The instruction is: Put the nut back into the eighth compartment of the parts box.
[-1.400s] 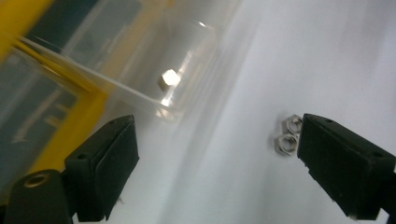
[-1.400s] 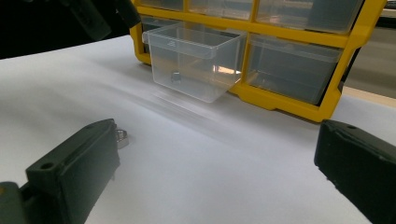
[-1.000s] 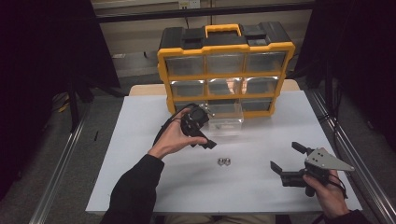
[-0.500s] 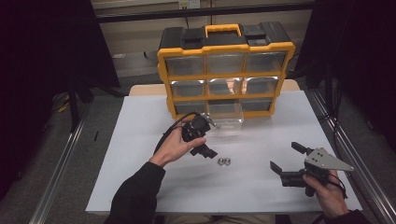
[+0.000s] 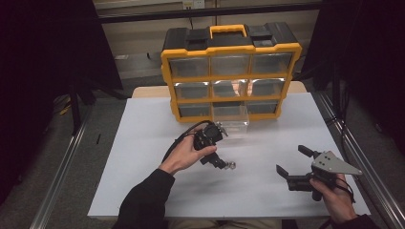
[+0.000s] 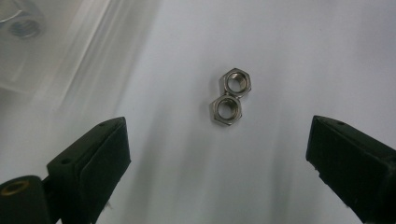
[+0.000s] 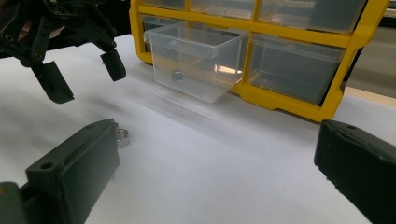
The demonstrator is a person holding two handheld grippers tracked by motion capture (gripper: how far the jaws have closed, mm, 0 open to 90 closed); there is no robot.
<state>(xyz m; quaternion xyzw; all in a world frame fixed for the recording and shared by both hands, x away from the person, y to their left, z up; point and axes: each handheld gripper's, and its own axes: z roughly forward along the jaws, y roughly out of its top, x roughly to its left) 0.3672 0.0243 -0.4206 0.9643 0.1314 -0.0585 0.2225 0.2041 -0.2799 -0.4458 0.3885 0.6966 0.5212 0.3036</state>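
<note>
My left gripper [image 5: 220,161] hangs above the white table [image 5: 143,143] with its jaws spread wide and nothing between them; in the left gripper view the two hex nuts [image 6: 230,96] lie flat on the table in the gap ahead of the jaws, touching each other edge to edge, one just beyond the other. From the high view the nuts [image 5: 231,165] sit just beside the tips of that gripper, near the middle of the table and a little in front of the pulled-out clear drawer [image 5: 230,118]. That drawer sticks out of the bottom row of the yellow organiser [image 5: 231,71], and in the right gripper view I can see a small dark piece [image 7: 177,75] lying inside it. My right gripper [image 5: 296,164] is held low over the table's right side, well apart from the nuts, its jaws also wide open and holding nothing; in its own view one nut [image 7: 122,137] peeks out from behind its left jaw, and my left gripper [image 7: 79,77] hovers farther off above the table, jaws parted
</note>
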